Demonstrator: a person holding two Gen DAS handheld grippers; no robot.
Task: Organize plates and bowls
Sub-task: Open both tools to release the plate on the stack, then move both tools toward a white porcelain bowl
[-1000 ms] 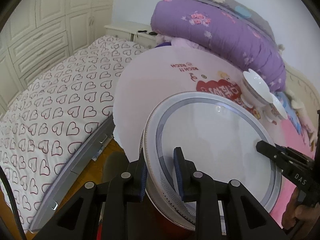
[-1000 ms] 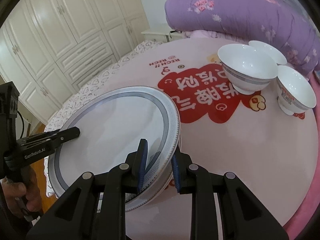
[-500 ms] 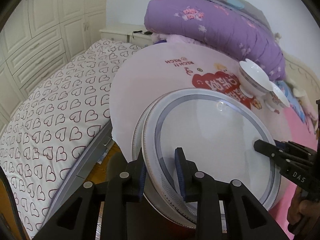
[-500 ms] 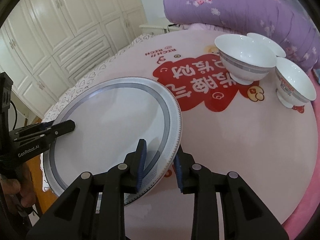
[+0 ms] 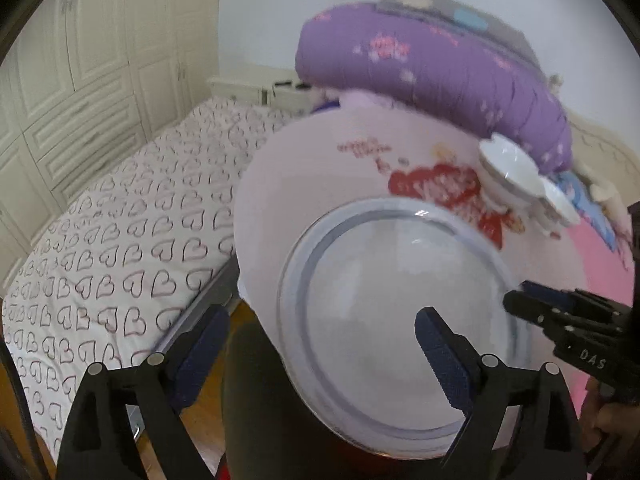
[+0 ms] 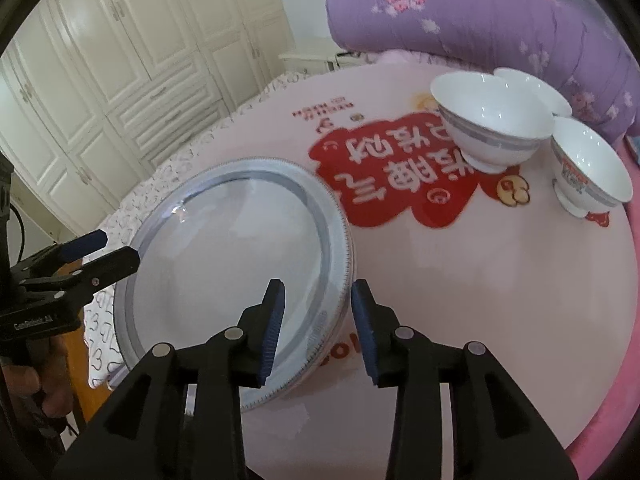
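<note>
A large white plate with a grey-blue rim (image 5: 392,300) lies on the round pink table (image 5: 304,184); it looks like it rests on another plate, whose edge shows beneath in the right wrist view (image 6: 224,264). My left gripper (image 5: 320,356) is open, its jaws wide on either side of the plate's near rim. My right gripper (image 6: 318,328) is open, its jaws straddling the plate's right rim without pinching it. Three white bowls stand at the far side: a large one (image 6: 492,128), one behind it (image 6: 536,92) and a smaller one (image 6: 588,168).
A purple quilt (image 6: 480,12) is piled behind the table. A bed with a heart-print sheet (image 5: 120,240) lies to the left, with white wardrobes (image 6: 100,60) beyond. The table's edge overhangs wooden floor (image 5: 248,312).
Both grippers were shut on the plate's rim and holding it slightly raised. Both have now opened and the plate lies flat on the stack.
</note>
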